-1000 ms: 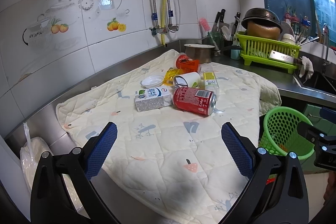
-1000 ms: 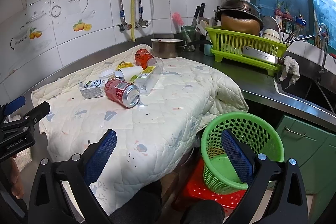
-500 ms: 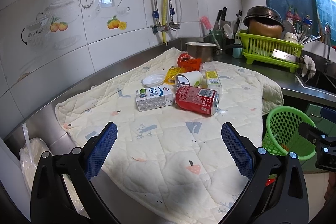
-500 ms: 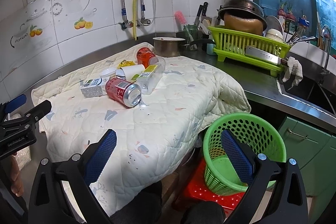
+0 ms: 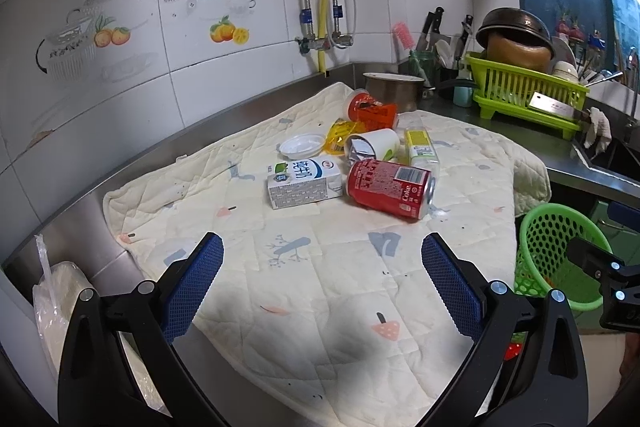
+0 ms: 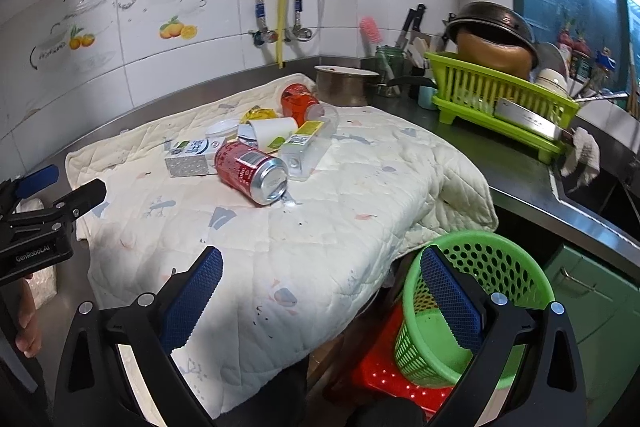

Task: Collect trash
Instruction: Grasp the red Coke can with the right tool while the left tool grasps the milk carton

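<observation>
A pile of trash lies on a quilted cloth (image 5: 320, 267): a red Coke can (image 5: 390, 188) on its side, a white milk carton (image 5: 305, 181), a white paper cup (image 5: 372, 143), a clear bottle with a yellow label (image 5: 420, 149), a white lid (image 5: 302, 145), a yellow wrapper (image 5: 342, 133) and a red-orange cup (image 5: 370, 111). The can (image 6: 251, 173) and carton (image 6: 191, 157) also show in the right wrist view. A green mesh basket (image 6: 476, 303) stands below the counter edge. My left gripper (image 5: 322, 281) is open and empty, short of the pile. My right gripper (image 6: 322, 293) is open and empty above the cloth edge and basket.
A steel pot (image 5: 394, 89) and a green dish rack (image 5: 528, 95) with a wok and cleaver stand at the back right. A sink (image 6: 600, 187) is at the right. A plastic bag (image 5: 60, 303) lies at the left counter end. A red stool (image 6: 384, 375) sits under the basket.
Both grippers have moved slightly forward toward the trash pile, which looks a little nearer. Both stay open. Nothing on the cloth has moved.
</observation>
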### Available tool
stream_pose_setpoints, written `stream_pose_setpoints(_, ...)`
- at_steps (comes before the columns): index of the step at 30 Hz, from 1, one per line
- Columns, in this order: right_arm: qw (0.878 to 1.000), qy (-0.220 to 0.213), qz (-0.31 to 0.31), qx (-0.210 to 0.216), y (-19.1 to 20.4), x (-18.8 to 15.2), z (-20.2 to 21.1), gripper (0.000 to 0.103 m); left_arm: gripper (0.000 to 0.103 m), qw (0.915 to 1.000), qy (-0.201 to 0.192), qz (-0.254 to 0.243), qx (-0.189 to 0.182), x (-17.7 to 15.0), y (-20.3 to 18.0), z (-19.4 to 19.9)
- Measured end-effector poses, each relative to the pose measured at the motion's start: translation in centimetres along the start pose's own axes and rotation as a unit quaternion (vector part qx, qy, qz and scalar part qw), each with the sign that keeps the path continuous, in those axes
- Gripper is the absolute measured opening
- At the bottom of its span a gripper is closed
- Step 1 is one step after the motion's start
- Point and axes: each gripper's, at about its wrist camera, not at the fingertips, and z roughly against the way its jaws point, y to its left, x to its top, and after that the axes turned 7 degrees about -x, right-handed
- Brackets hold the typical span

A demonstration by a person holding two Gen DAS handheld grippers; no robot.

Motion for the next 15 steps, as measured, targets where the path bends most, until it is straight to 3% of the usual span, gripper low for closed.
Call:
stream_pose_setpoints(10,0.997,-0.001,0.062,0.041,1.8,2.1,-3.0,0.096,0.098,0.9999,0.011,-0.001,-0.005,0.6,2.1,-2.2)
stream_pose_setpoints(15,0.992,0.010,0.092,0.087,3.1,3.8,-5.4,0.095,0.097,0.9999,0.012,-0.006,-0.009,1.2,3.0,-3.4)
